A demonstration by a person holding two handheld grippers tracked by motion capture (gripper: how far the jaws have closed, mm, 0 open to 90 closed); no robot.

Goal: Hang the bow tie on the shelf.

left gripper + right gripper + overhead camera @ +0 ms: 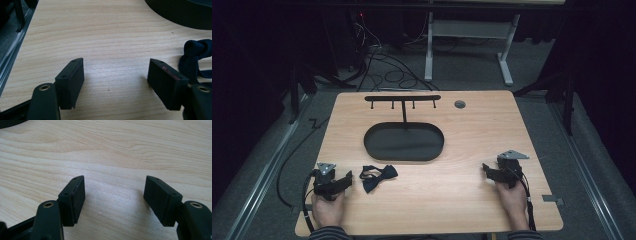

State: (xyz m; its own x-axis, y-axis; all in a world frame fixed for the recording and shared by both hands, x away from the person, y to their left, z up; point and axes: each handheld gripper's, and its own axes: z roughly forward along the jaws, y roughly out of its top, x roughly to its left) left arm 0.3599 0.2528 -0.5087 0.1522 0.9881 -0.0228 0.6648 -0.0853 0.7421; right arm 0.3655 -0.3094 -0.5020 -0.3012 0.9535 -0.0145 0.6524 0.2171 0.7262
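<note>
Wooden table (452, 185), black tray (404, 143) (empty)

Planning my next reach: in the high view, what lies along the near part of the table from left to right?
left gripper → bow tie → bare stretch of table → right gripper

No readable text, label, brand, number or sign anywhere: none on the light wooden table top (452, 190), none on the dark fabric bow tie (378, 176), none on the black oval tray (404, 142).
</note>
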